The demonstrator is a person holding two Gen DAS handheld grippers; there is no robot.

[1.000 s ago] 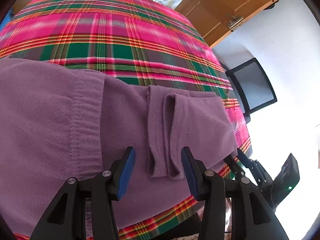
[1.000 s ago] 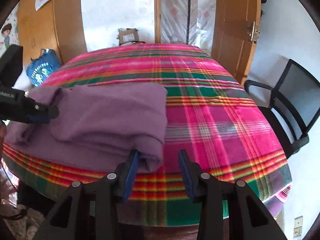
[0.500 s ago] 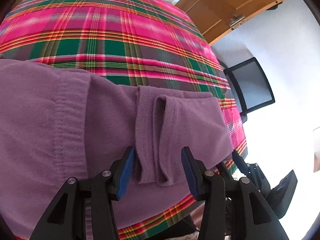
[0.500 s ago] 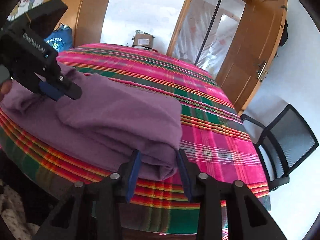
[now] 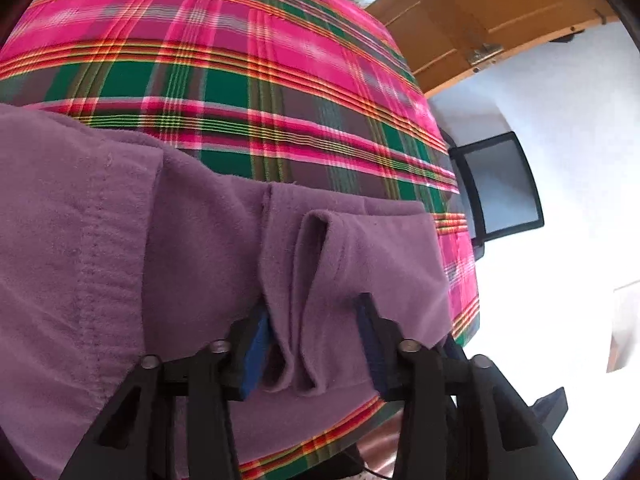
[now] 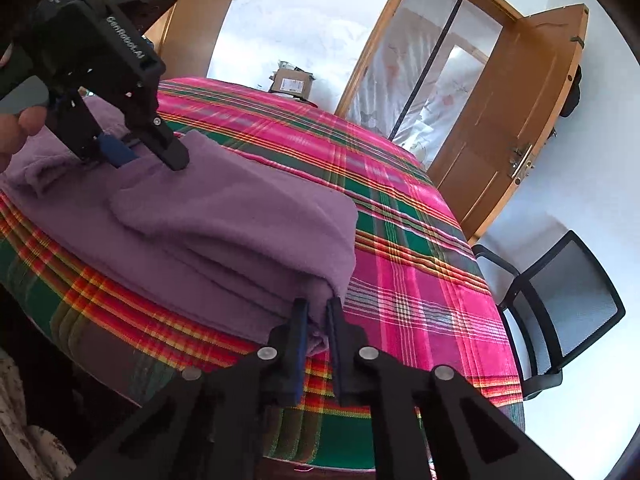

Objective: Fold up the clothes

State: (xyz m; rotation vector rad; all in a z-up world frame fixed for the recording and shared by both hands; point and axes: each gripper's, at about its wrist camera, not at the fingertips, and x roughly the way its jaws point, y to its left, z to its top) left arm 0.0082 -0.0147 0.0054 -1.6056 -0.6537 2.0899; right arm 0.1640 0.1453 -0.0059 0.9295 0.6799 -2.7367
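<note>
A soft purple fleece garment (image 6: pixel 224 216), folded into thick layers, lies at the near edge of a round table under a pink, green and orange plaid tablecloth (image 6: pixel 400 216). The right gripper (image 6: pixel 317 320) meets the garment's near right corner: its jaws are closing, already narrow, with a pinch of the purple fabric caught between the blue pads. At the garment's other end, up and to the left of that claw, the left gripper (image 5: pixel 312 344) is closing too, its jaws standing on either side of a bunched, rolled fold of the fleece; the fold fills the gap and the pads look to be pressing into it. A person's hand (image 6: pixel 16 128) holds this tool. Beyond the right gripper, off the table's right side, stands a black mesh office chair (image 6: pixel 560 304), with a wooden door (image 6: pixel 516 120) further back.
</note>
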